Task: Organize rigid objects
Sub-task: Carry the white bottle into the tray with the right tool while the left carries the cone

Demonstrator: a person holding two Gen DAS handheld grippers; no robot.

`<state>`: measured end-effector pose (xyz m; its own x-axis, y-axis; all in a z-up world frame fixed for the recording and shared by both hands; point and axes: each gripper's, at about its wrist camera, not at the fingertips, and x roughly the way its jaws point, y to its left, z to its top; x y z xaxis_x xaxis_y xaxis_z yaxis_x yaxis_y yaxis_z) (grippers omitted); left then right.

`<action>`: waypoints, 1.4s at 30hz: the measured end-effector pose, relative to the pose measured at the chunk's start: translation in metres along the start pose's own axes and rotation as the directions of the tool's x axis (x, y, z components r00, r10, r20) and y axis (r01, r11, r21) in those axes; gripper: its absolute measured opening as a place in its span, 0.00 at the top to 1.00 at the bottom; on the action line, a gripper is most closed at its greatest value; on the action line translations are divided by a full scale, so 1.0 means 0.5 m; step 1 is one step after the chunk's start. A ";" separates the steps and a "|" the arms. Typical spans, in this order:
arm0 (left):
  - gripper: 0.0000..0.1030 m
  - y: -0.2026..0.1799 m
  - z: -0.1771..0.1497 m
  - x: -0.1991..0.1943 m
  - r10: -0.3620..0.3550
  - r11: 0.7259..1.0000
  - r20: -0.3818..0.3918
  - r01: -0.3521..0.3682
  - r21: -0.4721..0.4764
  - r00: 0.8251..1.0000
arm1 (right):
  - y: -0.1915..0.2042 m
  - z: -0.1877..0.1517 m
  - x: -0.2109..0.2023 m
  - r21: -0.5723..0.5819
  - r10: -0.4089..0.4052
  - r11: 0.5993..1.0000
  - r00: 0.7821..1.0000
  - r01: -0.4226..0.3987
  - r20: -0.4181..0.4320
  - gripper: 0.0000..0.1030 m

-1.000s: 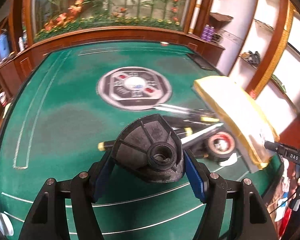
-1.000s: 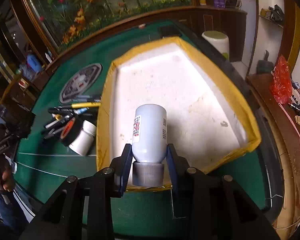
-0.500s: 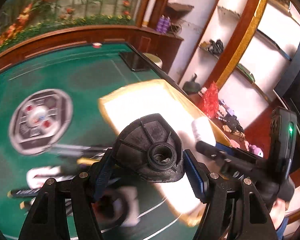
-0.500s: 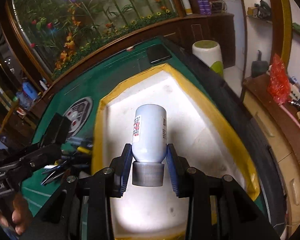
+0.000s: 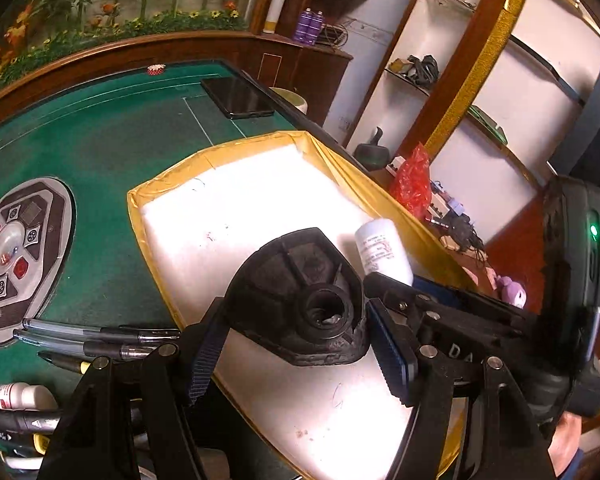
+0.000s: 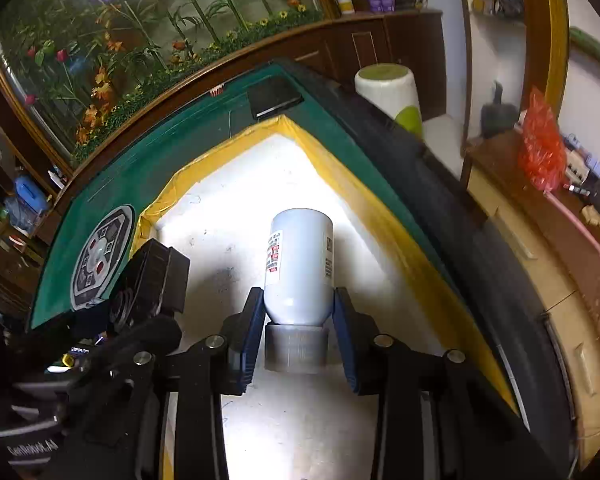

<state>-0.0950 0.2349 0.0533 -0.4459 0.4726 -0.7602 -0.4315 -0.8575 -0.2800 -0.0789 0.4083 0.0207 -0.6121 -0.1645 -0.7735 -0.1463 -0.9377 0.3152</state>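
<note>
Two claws hang over a white tray with yellow taped edges that sits at the right edge of the green counter. The left claw is clamped on a black plastic part, fan-shaped with a round socket facing the camera; its far side is hidden, so what the part is cannot be told. It is held above the tray's near half. The right claw grips a white bottle by its shoulder just above the grey cap, bottom pointing away, over the middle of the tray. The label print is too small to read. In the left view the same bottle shows only its upper part behind the right claw's black frame.

Several pens lie on the counter by the tray's near left corner, partly covered by the left claw; a small white bottle beside them is cut off low in the frame. A dark phone lies near the far right corner.
</note>
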 end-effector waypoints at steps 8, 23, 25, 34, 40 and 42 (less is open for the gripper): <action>0.30 -0.008 -0.013 0.012 -0.001 1.000 -0.020 0.002 0.022 1.000 | 0.015 0.038 -0.004 -0.029 0.009 1.000 0.999 -0.010 -0.041 0.68; 0.30 -0.015 -0.013 0.046 0.076 0.996 -0.004 -0.076 0.043 0.997 | 0.048 0.090 0.079 -0.108 -0.057 0.993 0.990 0.043 -0.131 0.68; 0.30 -0.015 -0.015 0.043 0.084 0.995 0.005 -0.084 0.048 0.996 | 0.050 0.090 0.079 -0.113 -0.061 0.992 0.990 0.046 -0.129 0.68; 0.29 -0.024 -0.019 0.039 0.105 0.992 0.018 -0.106 0.064 0.994 | 0.047 0.079 0.081 -0.106 -0.064 0.993 0.988 0.049 -0.139 0.68; 0.27 -0.027 -0.019 0.038 0.108 0.992 0.025 -0.109 0.068 0.994 | 0.047 0.079 0.068 -0.098 -0.047 0.995 0.991 0.035 -0.128 0.60; 0.25 -0.027 -0.016 0.038 0.109 0.991 0.028 -0.110 0.070 0.994 | 0.052 0.077 0.056 -0.101 -0.048 0.994 0.993 0.037 -0.109 0.57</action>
<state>-0.0913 0.2538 0.0378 -0.5117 0.3821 -0.7695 -0.4334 -0.8881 -0.1528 -0.1297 0.3914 0.0285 -0.5161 -0.1520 -0.8429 -0.0897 -0.9691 0.2297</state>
